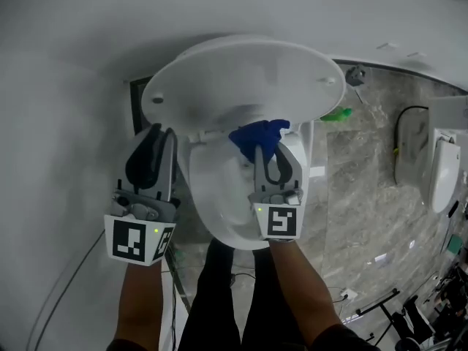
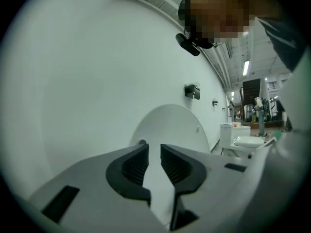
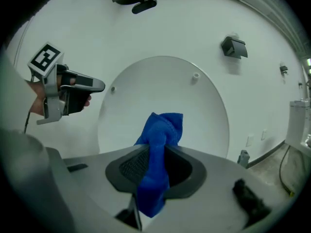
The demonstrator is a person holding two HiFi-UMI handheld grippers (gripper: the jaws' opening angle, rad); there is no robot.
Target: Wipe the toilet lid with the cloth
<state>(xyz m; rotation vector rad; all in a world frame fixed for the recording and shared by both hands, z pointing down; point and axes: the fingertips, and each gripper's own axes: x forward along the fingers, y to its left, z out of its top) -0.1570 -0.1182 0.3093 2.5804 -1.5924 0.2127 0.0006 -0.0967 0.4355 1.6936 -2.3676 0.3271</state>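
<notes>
Right tongs [image 3: 156,161] clenched on blue cloth [image 3: 164,127]. Left tongs [image 2: 154,165] slightly apart, empty. Best: press cloth flat on raised toilet lid [image 3: 141,89], rub from top edge down.

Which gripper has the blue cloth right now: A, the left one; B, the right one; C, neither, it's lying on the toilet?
B: the right gripper has its jaws shut on the cloth; the left gripper holds nothing.
</notes>
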